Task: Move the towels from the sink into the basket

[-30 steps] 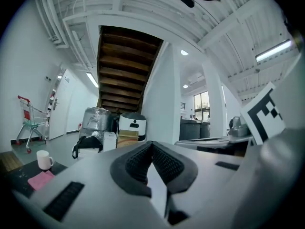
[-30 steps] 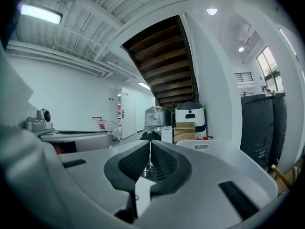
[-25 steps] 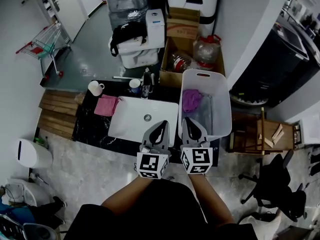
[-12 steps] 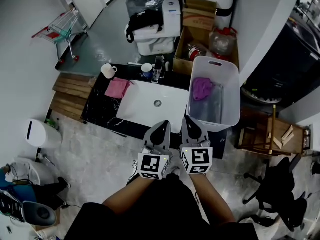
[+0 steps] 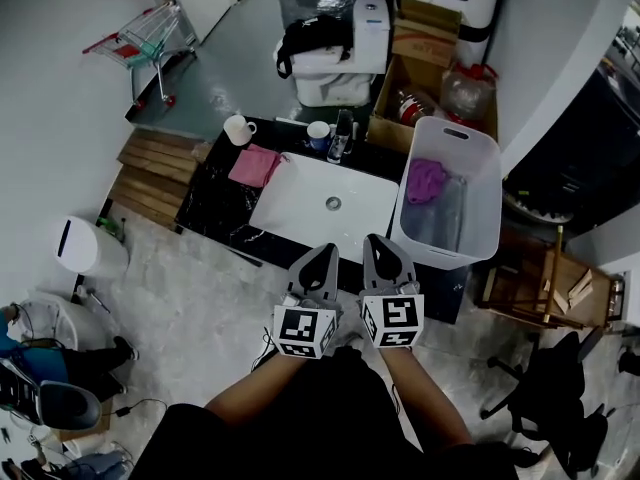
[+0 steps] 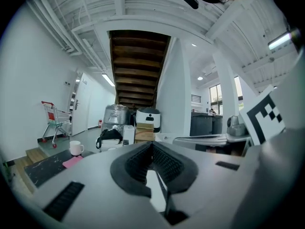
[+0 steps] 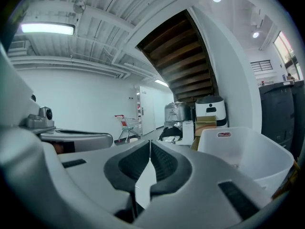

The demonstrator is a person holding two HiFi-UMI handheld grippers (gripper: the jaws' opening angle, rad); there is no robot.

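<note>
A purple towel (image 5: 427,180) is seen lying inside the white basket (image 5: 489,193), which stands just to the right of the sink (image 5: 300,206). A pink towel (image 5: 256,165) is laid flat on the dark counter (image 5: 212,206), just left of the sink's far corner. A white mug (image 5: 238,129) is set beyond that towel, further from the sink. A blue cup (image 5: 319,134) and a dark bottle (image 5: 341,140) are placed against the sink's back edge.

The left gripper (image 5: 325,252) and the right gripper (image 5: 375,240) are held side by side at the near edge of the sink, apart from both towels. In the left gripper view the jaws are shown closed together, with nothing gripped. In the right gripper view the jaws are likewise pressed shut and empty.
</note>
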